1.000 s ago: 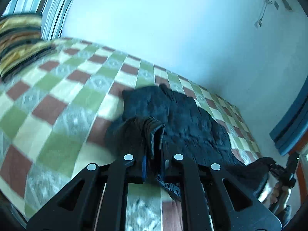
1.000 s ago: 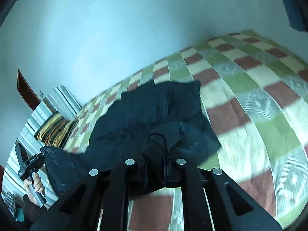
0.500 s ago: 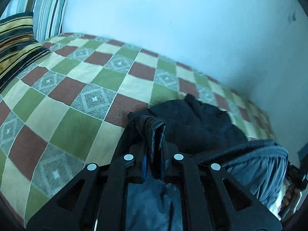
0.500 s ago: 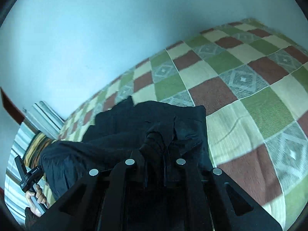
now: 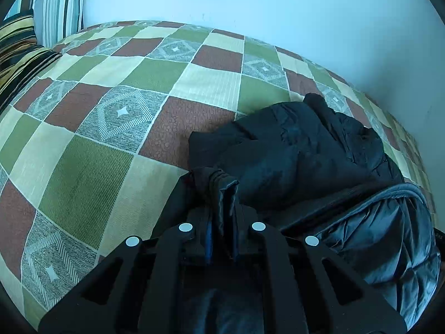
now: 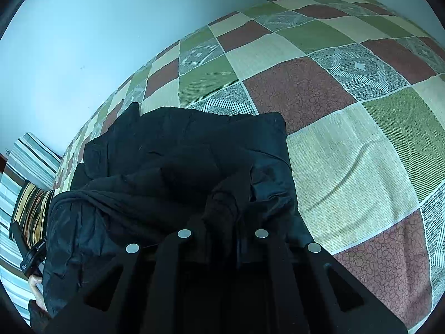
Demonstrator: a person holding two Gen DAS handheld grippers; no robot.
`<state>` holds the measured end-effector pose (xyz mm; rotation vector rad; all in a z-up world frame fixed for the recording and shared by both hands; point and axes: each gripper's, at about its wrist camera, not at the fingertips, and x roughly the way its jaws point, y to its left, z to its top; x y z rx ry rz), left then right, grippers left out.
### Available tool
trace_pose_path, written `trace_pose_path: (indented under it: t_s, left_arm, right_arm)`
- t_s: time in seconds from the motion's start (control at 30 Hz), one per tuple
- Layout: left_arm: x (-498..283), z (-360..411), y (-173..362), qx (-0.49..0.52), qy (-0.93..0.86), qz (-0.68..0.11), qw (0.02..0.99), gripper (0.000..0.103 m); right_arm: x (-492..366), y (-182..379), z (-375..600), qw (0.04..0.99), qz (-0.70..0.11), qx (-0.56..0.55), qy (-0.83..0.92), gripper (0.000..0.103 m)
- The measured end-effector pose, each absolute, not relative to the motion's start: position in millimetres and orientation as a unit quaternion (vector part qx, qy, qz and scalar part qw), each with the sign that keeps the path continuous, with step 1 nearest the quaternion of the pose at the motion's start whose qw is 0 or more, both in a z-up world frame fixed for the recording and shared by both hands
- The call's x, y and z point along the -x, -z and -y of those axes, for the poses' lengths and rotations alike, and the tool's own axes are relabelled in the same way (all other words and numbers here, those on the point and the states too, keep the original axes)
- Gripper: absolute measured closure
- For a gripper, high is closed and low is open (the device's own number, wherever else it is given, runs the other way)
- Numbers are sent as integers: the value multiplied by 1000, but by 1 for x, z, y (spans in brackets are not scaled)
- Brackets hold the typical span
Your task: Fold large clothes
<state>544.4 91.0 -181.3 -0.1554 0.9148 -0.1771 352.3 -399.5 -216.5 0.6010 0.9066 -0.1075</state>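
- One dark jacket [image 5: 300, 150] lies on the checked bedspread [image 5: 111, 105], near the wall [image 5: 250, 0]; part of it lies flat, the near part is lifted and doubled toward the far part.
- The left gripper [image 5: 222, 208] is pinching a bunched edge of the jacket between its fingers; the cloth stands up in the gap.
- The right gripper [image 6: 222, 220] is likewise pinched on a dark fold, as far as the black-on-black lets me judge.
- From both grippers the flat part lies straight ahead and a little below. The jacket's long axis seems to run across, from one gripper to the other.
- Neither hand looks nearer; each holds its own end of the raised edge.
- My guess is that the next move carries this edge forward onto the far edge.
- Count: one jacket, two grippers, two striped pillows [image 5: 25, 44] beyond the left end.
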Motion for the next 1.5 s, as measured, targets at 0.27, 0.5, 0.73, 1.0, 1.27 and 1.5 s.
trace_pose_path:
  t_s: [0.27,0.5,0.73,1.0,1.27,1.5]
  left_arm:
    - [-511,-116,138,90,109,-383,913,34]
    - [-488,-144,125,68,112,-373,918,30]
    - [-484,-160,138,35,111,-388,914,30]
    - [-505,-149,147,-20,160,-390,907,30]
    - [-530,-140,161,-31,169,-411,895,30]
    - [-550,-121,165,-80,203,-430,876,34]
  right_arm:
    - [-336,192,400,863,-414,-288,40,72]
    - [-304,163,401,885,-387,-256,32,38]
    - [-301,163,402,893,-399,-205,33,38]
    - [-334,164,404,901,-405,-154,7,37]
    - [-354,175,403,895,-426,-132,-12,36]
    - [-363,184,405,892,-433,-130,-15,38]
